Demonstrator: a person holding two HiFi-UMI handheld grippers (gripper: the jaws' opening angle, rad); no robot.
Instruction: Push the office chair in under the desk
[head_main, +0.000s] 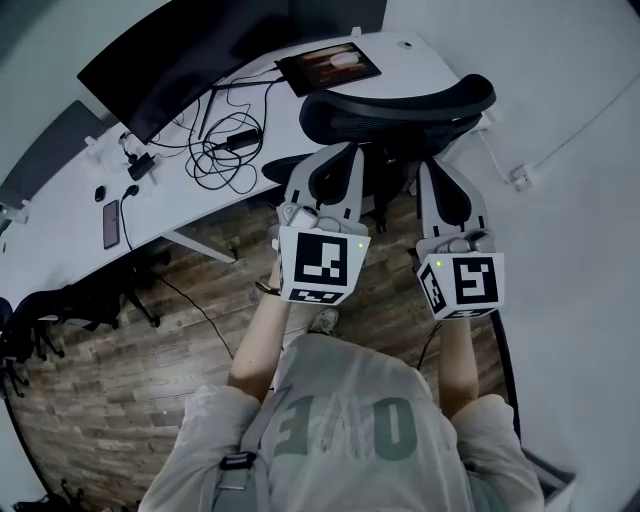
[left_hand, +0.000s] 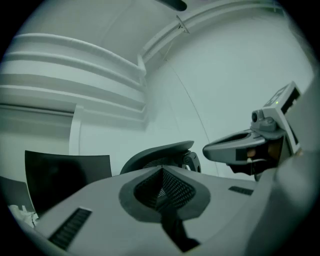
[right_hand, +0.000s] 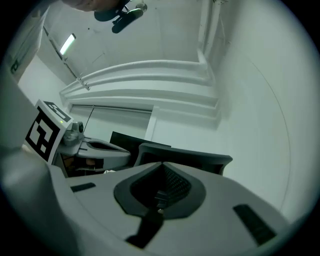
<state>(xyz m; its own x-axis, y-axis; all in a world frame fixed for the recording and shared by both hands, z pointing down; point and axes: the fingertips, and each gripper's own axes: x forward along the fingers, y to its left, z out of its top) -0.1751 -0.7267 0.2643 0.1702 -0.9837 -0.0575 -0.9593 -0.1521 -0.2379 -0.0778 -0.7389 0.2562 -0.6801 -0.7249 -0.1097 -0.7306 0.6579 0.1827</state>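
Note:
The black mesh office chair (head_main: 400, 108) stands in front of the white curved desk (head_main: 60, 235), its back towards me. My left gripper (head_main: 335, 152) points at the left side of the chair's back, and my right gripper (head_main: 442, 165) points at its right side. Both are shut, the jaws meeting along a seam with nothing held between them. In the left gripper view the chair's top edge (left_hand: 160, 151) rises just beyond the closed left gripper (left_hand: 162, 171). In the right gripper view the chair's back (right_hand: 187, 157) lies just past the closed right gripper (right_hand: 162, 166). I cannot tell whether either gripper touches the chair.
A dark monitor (head_main: 170, 65), a tablet (head_main: 330, 65), tangled cables (head_main: 225, 150) and a phone (head_main: 110, 222) lie on the desk. A white wall (head_main: 580, 200) runs close on the right. Another black chair base (head_main: 60, 300) stands at the left on the wooden floor (head_main: 130, 380).

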